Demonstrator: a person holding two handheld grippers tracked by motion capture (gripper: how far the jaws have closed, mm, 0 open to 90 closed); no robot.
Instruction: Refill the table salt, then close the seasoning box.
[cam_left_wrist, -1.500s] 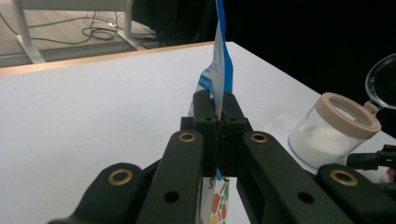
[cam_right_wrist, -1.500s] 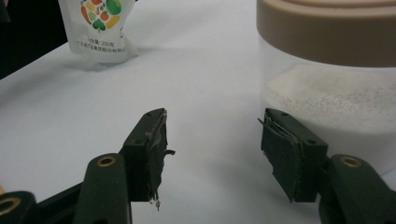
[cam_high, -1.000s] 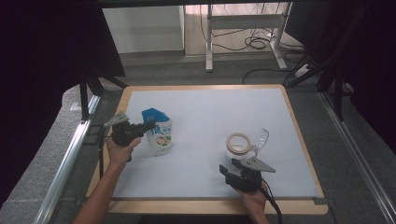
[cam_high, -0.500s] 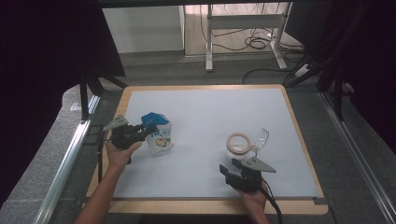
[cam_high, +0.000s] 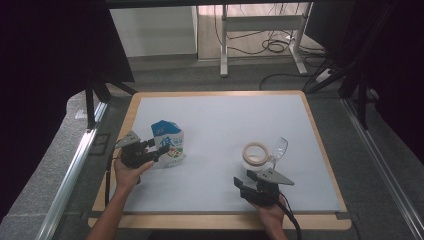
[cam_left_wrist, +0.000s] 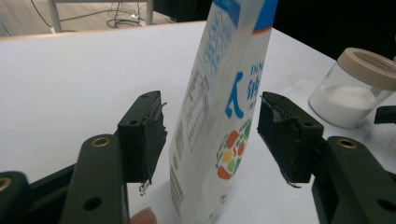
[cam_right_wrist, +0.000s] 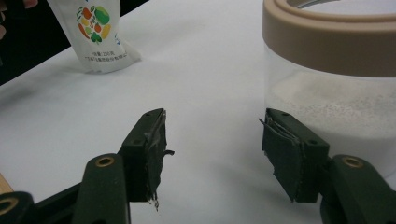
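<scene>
A white and blue carton (cam_high: 169, 144) with fruit pictures stands upright at the left of the white mat. My left gripper (cam_high: 154, 150) is at its left side. In the left gripper view the carton (cam_left_wrist: 219, 107) rises between the open jaws of the left gripper (cam_left_wrist: 217, 140), with a gap on each side. A clear jar (cam_high: 255, 156) of white powder with a beige ring lid stands right of centre. My right gripper (cam_high: 248, 184) rests just in front of it. In the right gripper view the right gripper (cam_right_wrist: 215, 149) is open and holds nothing, with the jar (cam_right_wrist: 336, 79) close at the right.
A clear stemmed glass (cam_high: 280, 147) stands right beside the jar. The white mat (cam_high: 225, 120) lies on a wooden-edged table (cam_high: 320, 145). Dark curtains and metal rails flank the table. A desk frame and cables stand on the floor beyond.
My left gripper has moved right, closing in on the carton until its jaws straddle it. The right gripper, jar and glass have stayed put.
</scene>
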